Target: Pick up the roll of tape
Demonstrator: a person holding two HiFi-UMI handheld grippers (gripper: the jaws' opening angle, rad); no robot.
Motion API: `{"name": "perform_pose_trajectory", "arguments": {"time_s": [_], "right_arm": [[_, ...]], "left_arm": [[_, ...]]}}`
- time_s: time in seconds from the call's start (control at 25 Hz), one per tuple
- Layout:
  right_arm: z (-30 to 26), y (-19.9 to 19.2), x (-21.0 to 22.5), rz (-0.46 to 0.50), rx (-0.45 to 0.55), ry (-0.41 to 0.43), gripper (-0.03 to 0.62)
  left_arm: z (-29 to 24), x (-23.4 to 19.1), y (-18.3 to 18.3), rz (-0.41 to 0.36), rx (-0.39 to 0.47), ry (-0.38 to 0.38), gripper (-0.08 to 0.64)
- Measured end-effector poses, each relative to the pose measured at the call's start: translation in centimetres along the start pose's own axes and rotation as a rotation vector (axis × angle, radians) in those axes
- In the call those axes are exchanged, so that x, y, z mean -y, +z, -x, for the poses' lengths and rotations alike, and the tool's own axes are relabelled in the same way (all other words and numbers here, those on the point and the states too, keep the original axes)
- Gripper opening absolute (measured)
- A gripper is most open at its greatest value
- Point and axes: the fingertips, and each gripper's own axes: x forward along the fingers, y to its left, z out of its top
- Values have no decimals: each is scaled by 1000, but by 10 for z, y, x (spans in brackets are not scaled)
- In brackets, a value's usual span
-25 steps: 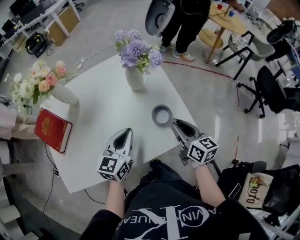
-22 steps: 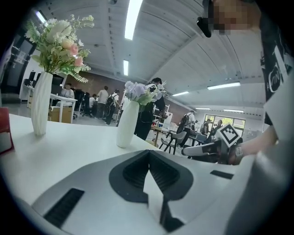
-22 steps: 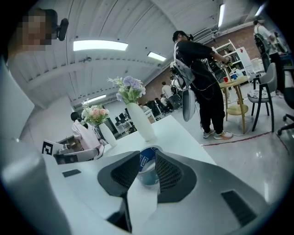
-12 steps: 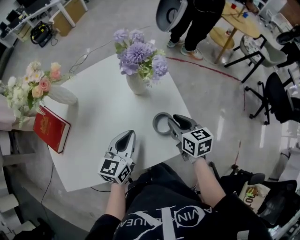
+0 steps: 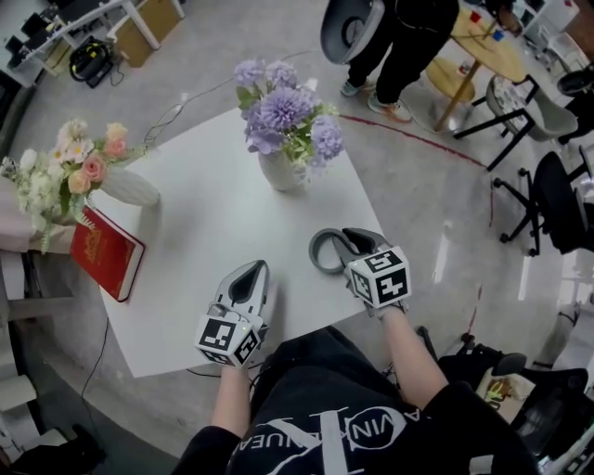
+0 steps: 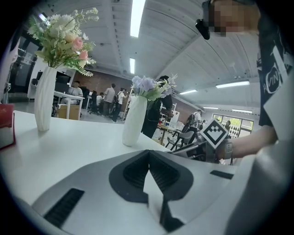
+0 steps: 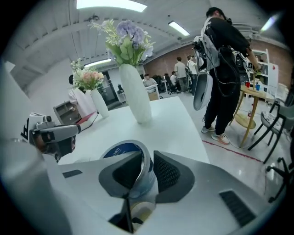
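left tool (image 5: 248, 270) closed, empty, over counter (image 5: 200, 209) near edge; right tool (image 7: 146, 160) jaws closing, one inside the roll of tape (image 7: 118, 150), one outside, wall between pads; roll by counter's right edge, short of purple-flower vase (image 5: 281, 173)

Looks like an open-plan office or lab floor. Around the white table (image 5: 213, 213): polished grey floor (image 5: 418, 195) with a red line (image 5: 408, 134), office chairs (image 5: 557, 199) off to its right, a round wooden table (image 5: 487, 42) and a standing person (image 5: 418, 37) beyond its far edge, desks (image 5: 88, 11) and cables (image 5: 88, 63) past its far left corner. Farther behind the table: more people (image 6: 109, 94) at work, strip lights (image 6: 137, 16) overhead.
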Motion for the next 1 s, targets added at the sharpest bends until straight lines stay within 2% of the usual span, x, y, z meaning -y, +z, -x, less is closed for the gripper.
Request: {"name": "perform_pose_trajectory", "arguments": {"time_s": [0.12,0.36,0.72,1.0], "right_arm": [[-5,1,-1,55,-29,-12,89],[-6,2,-1,85,-35,-3,77],[10,16,-19,47,68,36,74],[27,32,-40,-4,177,85,74]], "left_arm": [[1,-2,1,-2,1,4,-2],[13,-7,0,4,5,19,-2],[35,-26,8,30,39,53,-2],[50,-32,13,19,34,52,-2]]}}
